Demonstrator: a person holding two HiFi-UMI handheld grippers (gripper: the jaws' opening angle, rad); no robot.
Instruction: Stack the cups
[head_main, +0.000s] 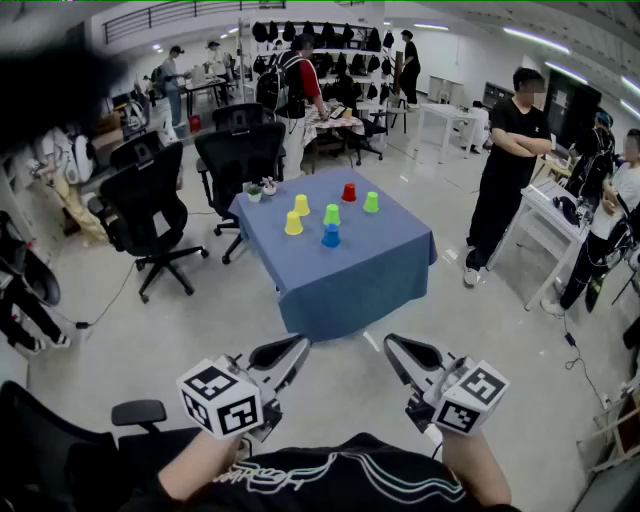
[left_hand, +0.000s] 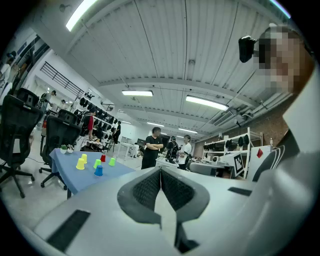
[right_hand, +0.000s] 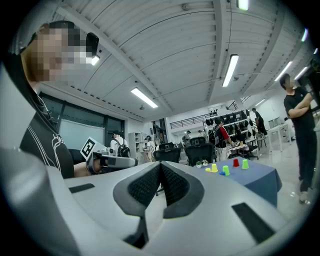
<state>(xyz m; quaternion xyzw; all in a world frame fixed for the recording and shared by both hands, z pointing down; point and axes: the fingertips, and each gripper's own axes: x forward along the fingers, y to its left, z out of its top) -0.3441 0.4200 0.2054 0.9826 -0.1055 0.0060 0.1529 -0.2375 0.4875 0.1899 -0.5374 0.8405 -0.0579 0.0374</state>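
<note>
Six small cups (head_main: 331, 214), apparently upside down, on the blue table (head_main: 360, 280), frame centre, well apart from both grippers. Probably light, thin plastic, slippery: pinch the sidewall gently. Left gripper (head_main: 298, 346) and right gripper (head_main: 393, 346) have jaws together, nothing held.

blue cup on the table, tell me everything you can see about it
The blue cup is small, plain and looks plastic. It stands mouth down, wider at the bottom, on the blue tablecloth, near the table's middle. A green cup stands just behind it; whether they touch is unclear. Nothing else is on or against it.
</note>
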